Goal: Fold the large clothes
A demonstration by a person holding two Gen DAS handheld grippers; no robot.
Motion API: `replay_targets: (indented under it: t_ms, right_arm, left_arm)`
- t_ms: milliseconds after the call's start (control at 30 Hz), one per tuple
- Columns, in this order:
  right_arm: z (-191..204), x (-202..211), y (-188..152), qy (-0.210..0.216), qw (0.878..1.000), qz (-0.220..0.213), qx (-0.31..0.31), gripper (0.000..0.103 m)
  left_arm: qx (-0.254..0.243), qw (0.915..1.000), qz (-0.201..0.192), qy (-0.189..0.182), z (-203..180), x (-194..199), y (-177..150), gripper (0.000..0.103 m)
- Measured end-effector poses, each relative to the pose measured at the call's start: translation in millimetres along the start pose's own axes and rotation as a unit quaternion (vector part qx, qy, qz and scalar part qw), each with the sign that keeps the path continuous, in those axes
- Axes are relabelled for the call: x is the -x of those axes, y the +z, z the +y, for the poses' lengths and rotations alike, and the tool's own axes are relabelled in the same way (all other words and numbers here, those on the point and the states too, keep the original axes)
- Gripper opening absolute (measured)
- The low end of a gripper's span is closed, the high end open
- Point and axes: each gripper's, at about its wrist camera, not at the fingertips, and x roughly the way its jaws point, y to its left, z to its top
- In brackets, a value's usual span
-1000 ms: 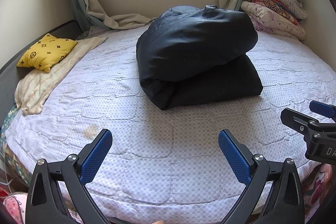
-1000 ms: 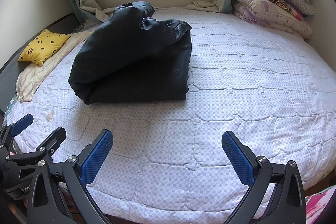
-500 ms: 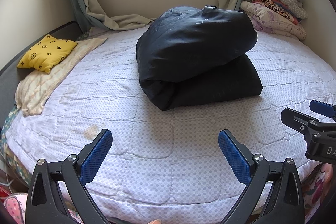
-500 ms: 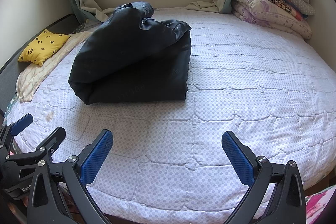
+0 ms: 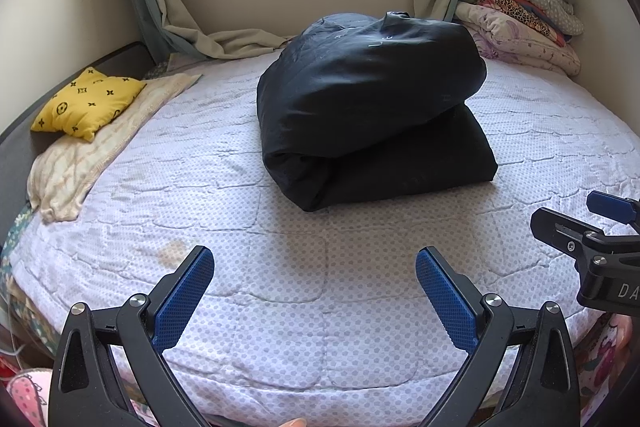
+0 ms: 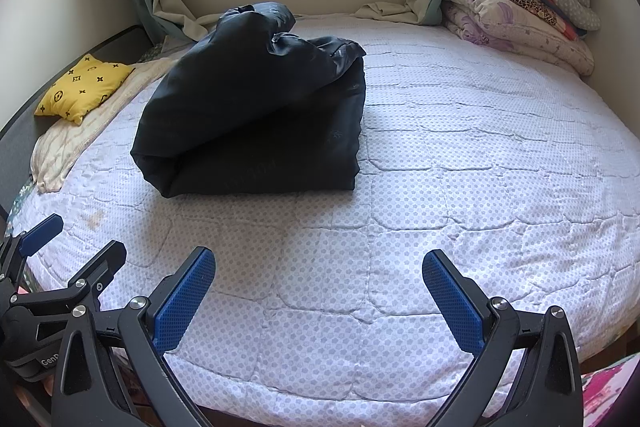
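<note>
A large dark navy garment lies folded into a thick bundle on the bed; it also shows in the right wrist view. My left gripper is open and empty, held over the near edge of the bed, well short of the bundle. My right gripper is open and empty too, at the near edge and to the right of the bundle. Each gripper shows at the edge of the other's view: the right one, the left one.
A yellow patterned cushion rests on a cream towel at the bed's left side. Folded quilts are stacked at the back right corner. Curtains hang onto the bed under the windowsill. The wall runs close behind.
</note>
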Motion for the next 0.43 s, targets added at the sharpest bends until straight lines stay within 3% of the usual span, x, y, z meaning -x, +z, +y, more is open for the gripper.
replay_targets:
  t_ms: [433]
  right_arm:
    - [-1.4,-3.9,-0.6,0.001,1.000,0.007,-0.002,0.103]
  left_arm:
    - [-0.010,0.9998,0.000,-0.019,-2.9,0.8,-2.9,0.103]
